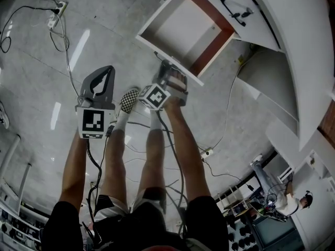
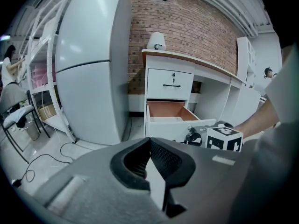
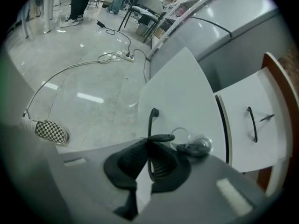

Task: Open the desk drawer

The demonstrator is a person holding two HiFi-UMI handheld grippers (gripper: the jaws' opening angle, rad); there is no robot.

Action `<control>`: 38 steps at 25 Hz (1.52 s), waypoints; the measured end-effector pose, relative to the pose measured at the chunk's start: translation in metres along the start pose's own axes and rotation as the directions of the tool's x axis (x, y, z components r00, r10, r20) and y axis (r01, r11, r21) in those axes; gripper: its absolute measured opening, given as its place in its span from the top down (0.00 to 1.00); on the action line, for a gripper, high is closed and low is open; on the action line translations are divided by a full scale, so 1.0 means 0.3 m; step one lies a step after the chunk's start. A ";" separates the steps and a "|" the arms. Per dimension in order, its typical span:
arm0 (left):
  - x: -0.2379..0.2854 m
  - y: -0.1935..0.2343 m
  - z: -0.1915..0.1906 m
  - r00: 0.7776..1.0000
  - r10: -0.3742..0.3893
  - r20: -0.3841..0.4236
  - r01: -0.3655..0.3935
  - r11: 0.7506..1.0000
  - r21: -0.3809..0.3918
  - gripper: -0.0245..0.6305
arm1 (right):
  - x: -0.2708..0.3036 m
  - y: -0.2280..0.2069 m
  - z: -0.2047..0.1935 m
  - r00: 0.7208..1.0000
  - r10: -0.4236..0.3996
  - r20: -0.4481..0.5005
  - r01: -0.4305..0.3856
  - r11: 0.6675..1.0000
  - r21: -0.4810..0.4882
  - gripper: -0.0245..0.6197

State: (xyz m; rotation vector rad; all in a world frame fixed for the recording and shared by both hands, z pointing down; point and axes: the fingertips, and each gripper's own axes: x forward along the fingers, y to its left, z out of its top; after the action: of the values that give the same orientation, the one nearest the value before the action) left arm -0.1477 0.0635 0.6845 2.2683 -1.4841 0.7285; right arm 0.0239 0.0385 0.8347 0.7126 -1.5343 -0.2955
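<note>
Nearest, the left claw (image 2: pixel 149 146) hangs over the floor (image 3: pixel 84 64) with its jaws clenched together and nothing between them, held off to the left of the person's legs in the head view, apart from the work. A checkered shoe (image 3: pixel 46 131) stands on that pale floor, down and to the left of the right claw (image 3: pixel 148 148). This claw is clenched on the black handle (image 3: pixel 150 122) of the drawer front (image 3: pixel 180 90) — the lower end of the bar is pinched between the pads, and the rest runs up out of the jaws to its mount on the white panel. Just right of the jaws a bunch of keys (image 3: pixel 195 147) on a ring lies against the same panel. Beyond the grip the drawer (image 1: pixel 180 27) stands pulled well out of the bench (image 2: pixel 187 59), its pale bottom and reddish-brown inner sides open to the head view. Above it a second drawer (image 3: pixel 240 125) sits shut in the bench face, with a black handle of its own. Farther off, a grey refrigerator (image 2: pixel 91 64) stands left of the bench before a brick wall (image 2: pixel 187 27) — and a power strip (image 1: pixel 56 13) with its cables lies out on the floor.
</note>
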 end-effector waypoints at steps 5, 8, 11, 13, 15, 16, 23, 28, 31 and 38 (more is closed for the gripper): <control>-0.011 0.002 -0.017 1.000 -0.001 -0.005 0.001 1.000 -0.001 0.95 | -0.002 0.005 0.004 1.000 -0.003 0.000 0.003 1.000 0.007 0.94; -0.008 -0.011 -0.020 1.000 -0.012 -0.009 0.012 1.000 0.001 0.95 | 0.004 0.005 0.003 1.000 -0.010 0.002 0.010 1.000 0.003 0.94; -0.006 -0.023 -0.017 1.000 -0.020 -0.013 0.020 1.000 0.005 0.95 | 0.004 0.001 0.004 1.000 -0.017 0.003 0.017 1.000 -0.008 0.94; -0.001 -0.029 -0.013 1.000 -0.024 -0.015 0.024 1.000 0.007 0.95 | 0.006 0.003 0.002 1.000 -0.020 0.005 0.020 1.000 -0.006 0.94; 0.005 -0.032 -0.009 0.999 -0.027 -0.019 0.027 1.000 0.012 0.95 | 0.011 0.008 0.000 1.000 -0.023 0.003 0.023 1.000 -0.002 0.94; 0.008 -0.031 -0.006 0.999 -0.027 -0.020 0.028 1.000 0.015 0.95 | 0.013 0.010 0.000 1.000 -0.023 -0.001 0.023 1.000 -0.003 0.94; 0.020 -0.028 0.005 0.999 -0.027 -0.035 0.028 0.999 0.024 0.95 | 0.032 0.019 -0.007 0.999 -0.041 -0.007 0.040 0.999 -0.005 0.94; 0.018 -0.027 0.017 0.999 -0.022 -0.040 0.023 0.999 0.026 0.95 | 0.028 0.009 -0.008 0.998 -0.062 -0.019 0.061 0.998 -0.031 0.93; 0.011 -0.022 0.033 0.999 -0.020 -0.037 0.021 0.999 0.033 0.95 | 0.022 0.044 -0.030 0.999 -0.036 -0.032 0.035 0.999 -0.018 0.76; -0.016 -0.018 0.071 1.000 -0.012 -0.029 0.013 0.999 0.044 0.95 | -0.053 0.079 -0.048 1.000 0.001 0.000 -0.001 0.998 0.066 0.59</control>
State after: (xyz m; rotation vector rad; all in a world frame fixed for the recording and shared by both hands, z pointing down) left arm -0.1393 0.0580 0.6643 2.2873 -1.4535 0.7940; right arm 0.0308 0.0697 0.8374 0.7634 -1.5502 -0.2448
